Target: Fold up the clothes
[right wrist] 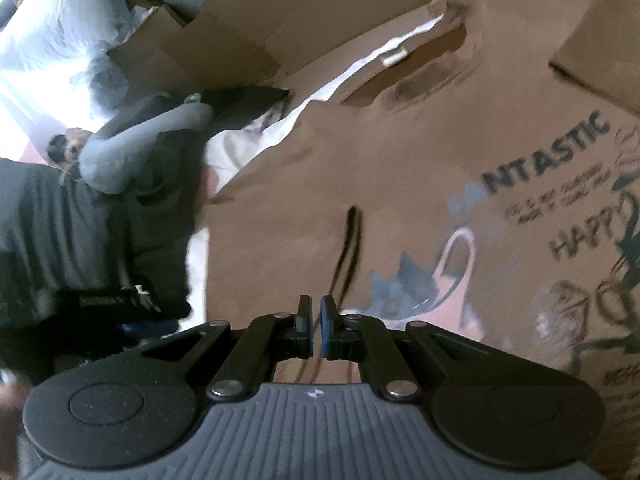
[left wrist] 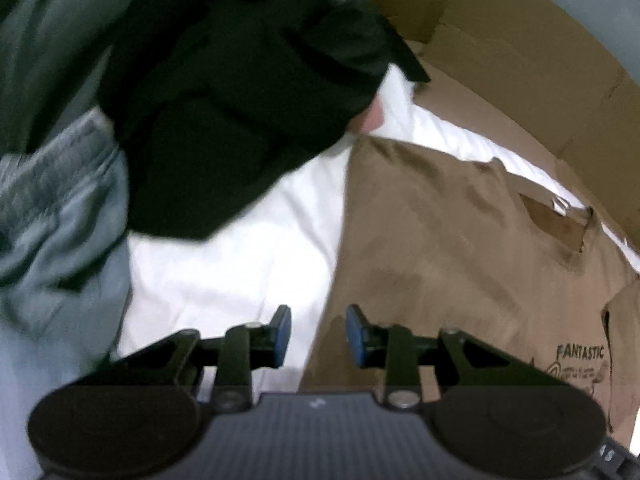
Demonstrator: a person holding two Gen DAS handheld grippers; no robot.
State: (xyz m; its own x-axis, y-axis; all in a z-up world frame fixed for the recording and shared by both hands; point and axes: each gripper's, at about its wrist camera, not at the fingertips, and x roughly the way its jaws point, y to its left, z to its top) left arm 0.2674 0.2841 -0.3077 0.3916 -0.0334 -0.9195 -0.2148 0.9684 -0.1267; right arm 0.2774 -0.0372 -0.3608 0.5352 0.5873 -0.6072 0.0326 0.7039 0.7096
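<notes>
Brown T-shirt (left wrist: 460, 240) is spread flat, print side up, on the white sheet (left wrist: 224, 264). No fold visible yet, so I'd call folding not started on it.

Left gripper (left wrist: 318, 334): fingers apart, nothing between them. The shirt's side edge runs just ahead of the gap, cloth under the right finger, bare sheet under the left. Whether the tips touch the fabric, can't tell.

Right gripper (right wrist: 317, 330): fingers nearly together, thin gap, nothing visibly pinched. Over the shirt body, print to the right of the fingers, collar far ahead. A thin dark cord (right wrist: 346, 256) lies on the cloth just ahead of the tips.

Left of the left fingers: dark green garment (left wrist: 240, 112) and grey garment (left wrist: 60, 216), both heaped, unfolded. Cardboard box (left wrist: 520, 40) beyond the shirt.

Left to do: all folds on the shirt, then the heap.
</notes>
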